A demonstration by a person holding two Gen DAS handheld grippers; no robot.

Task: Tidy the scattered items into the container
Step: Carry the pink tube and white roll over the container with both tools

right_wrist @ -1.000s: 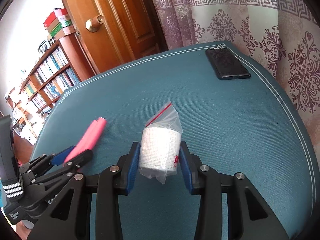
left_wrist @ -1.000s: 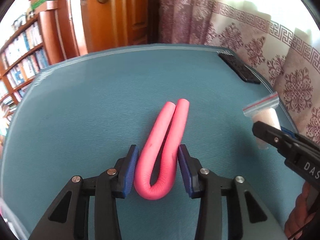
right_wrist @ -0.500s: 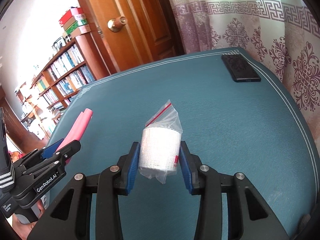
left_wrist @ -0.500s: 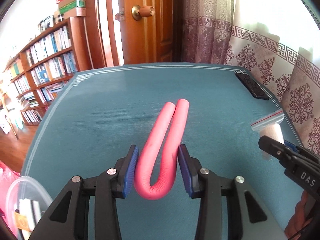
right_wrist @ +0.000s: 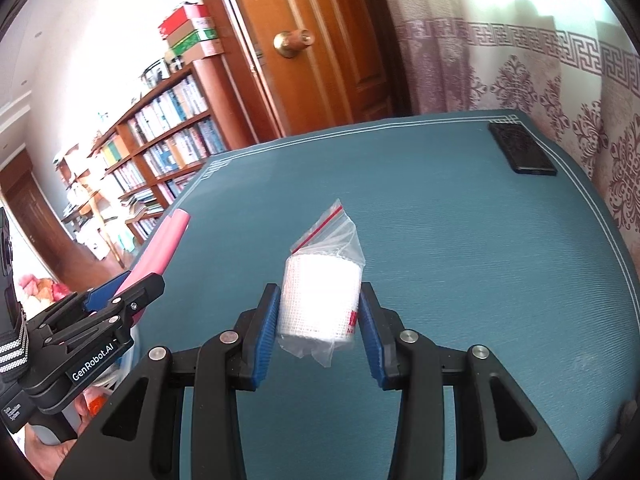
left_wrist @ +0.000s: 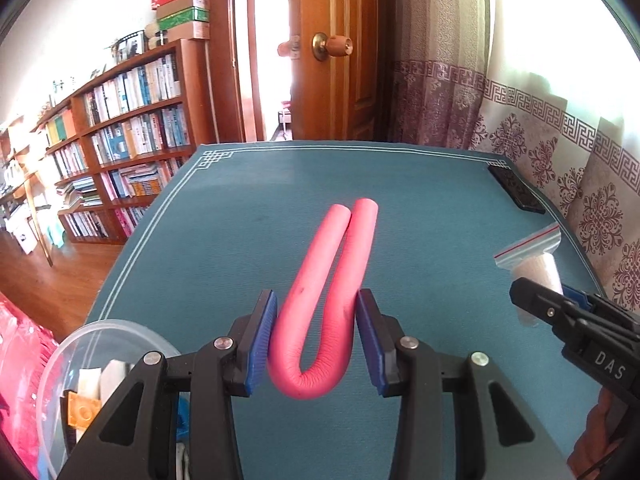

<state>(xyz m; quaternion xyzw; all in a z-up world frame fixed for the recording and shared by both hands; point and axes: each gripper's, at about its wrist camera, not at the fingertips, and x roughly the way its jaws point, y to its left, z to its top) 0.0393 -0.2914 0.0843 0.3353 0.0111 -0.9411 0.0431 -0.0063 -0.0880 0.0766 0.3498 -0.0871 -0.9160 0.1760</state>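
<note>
Left tongs [left_wrist: 316,336] clamped, load between blue pads; right tongs [right_wrist: 319,332] likewise clamped, raised alongside.

I can read "GenRobot.AI" on the left gripper [right_wrist: 138,294] body. "DAS" shows on the right gripper [left_wrist: 536,300] body. Red print on the bagged roll [right_wrist: 320,304] is unreadable.

One pink foam tube [left_wrist: 324,304], one bagged roll [right_wrist: 320,300]

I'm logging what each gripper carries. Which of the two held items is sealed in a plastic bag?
The white roll in the right gripper: it sits in a clear zip bag with a red strip. The left gripper holds a bare pink foam tube, bent double.
</note>
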